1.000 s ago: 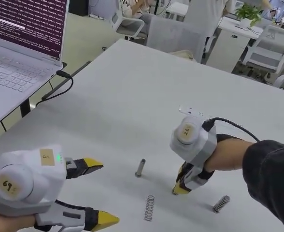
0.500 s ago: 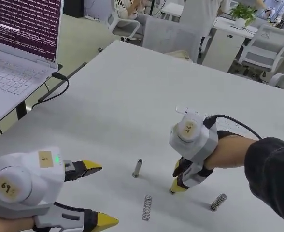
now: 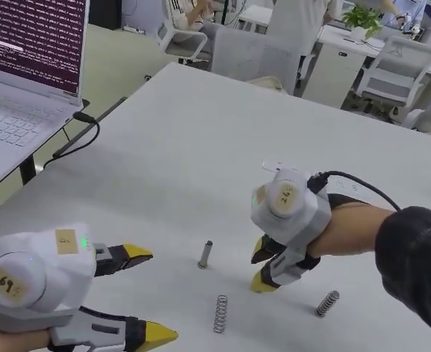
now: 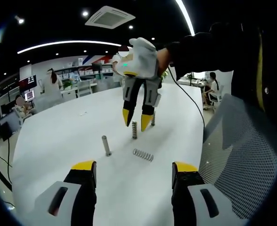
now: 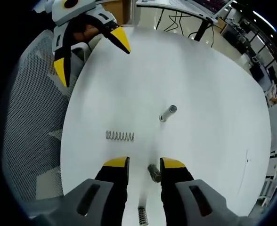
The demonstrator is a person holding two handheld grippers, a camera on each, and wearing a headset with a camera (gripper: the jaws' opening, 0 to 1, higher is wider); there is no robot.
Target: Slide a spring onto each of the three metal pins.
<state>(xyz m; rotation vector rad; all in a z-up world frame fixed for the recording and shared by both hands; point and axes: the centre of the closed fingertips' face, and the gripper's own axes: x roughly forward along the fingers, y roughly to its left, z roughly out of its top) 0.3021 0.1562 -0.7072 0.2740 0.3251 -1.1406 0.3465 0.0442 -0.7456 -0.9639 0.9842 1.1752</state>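
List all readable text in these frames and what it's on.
"69": round sticker on the left gripper.
Square label on the same gripper: one mark, unreadable.
Circular sticker on the right gripper: two handwritten characters, unclear.
Laptop screen: text lines too small.

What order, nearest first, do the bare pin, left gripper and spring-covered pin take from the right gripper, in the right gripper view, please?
1. Spring-covered pin, between right gripper tongs.
2. Bare pin, ahead.
3. Left gripper, upper left.
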